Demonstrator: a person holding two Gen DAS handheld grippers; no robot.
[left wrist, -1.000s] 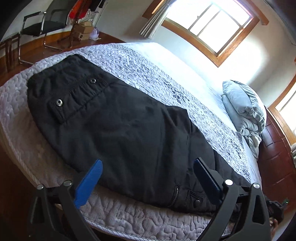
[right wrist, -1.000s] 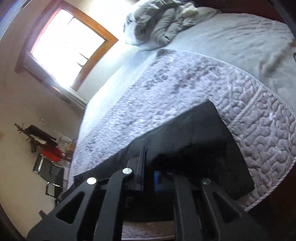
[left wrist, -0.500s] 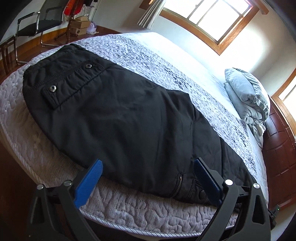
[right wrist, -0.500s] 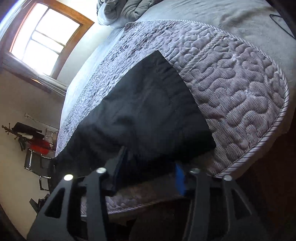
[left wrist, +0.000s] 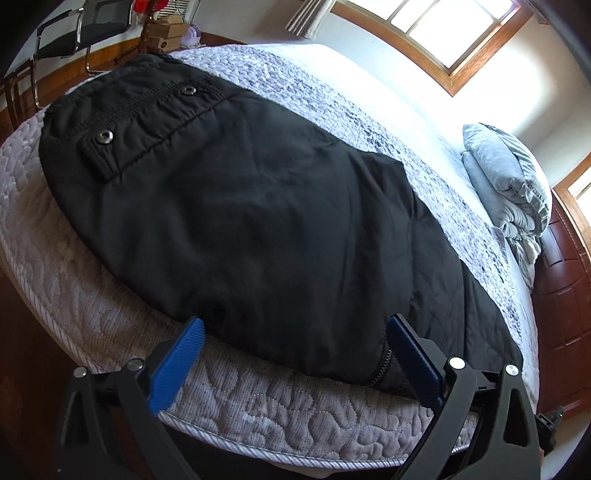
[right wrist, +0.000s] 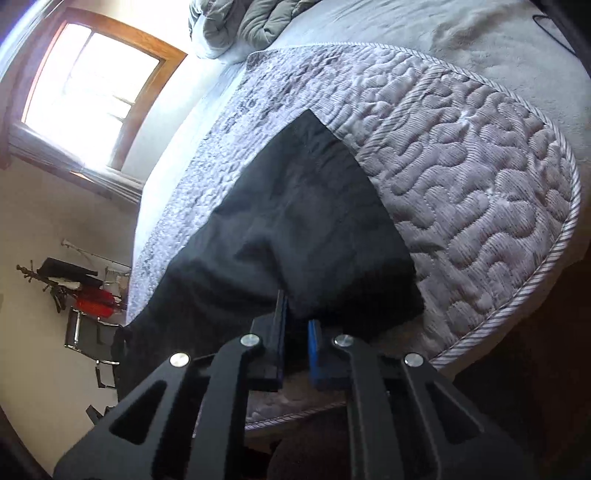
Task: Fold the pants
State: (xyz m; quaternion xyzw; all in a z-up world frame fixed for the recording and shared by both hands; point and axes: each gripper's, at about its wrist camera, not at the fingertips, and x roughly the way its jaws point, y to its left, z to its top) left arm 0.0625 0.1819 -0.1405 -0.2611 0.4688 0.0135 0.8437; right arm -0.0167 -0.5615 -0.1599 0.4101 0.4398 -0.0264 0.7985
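Black pants [left wrist: 258, 206] lie flat along the near edge of the quilted mattress [left wrist: 258, 402], waistband with snaps at the far left, legs running right. My left gripper [left wrist: 295, 332] is open, its blue pads either side of the pants' near edge, just above the cloth. In the right wrist view the leg end [right wrist: 314, 221] lies on the quilt. My right gripper [right wrist: 297, 325] is nearly closed, pinching the leg's near hem between its blue pads.
A folded grey duvet [left wrist: 509, 184] lies at the head of the bed, also seen in the right wrist view [right wrist: 251, 22]. A black chair [left wrist: 70, 33] and boxes stand beyond the waistband end. Dark wooden floor lies below the mattress edge.
My left gripper has moved closer and lower over the pants' near edge, still open. My right gripper opened half a second ago and has closed on the leg hem again.
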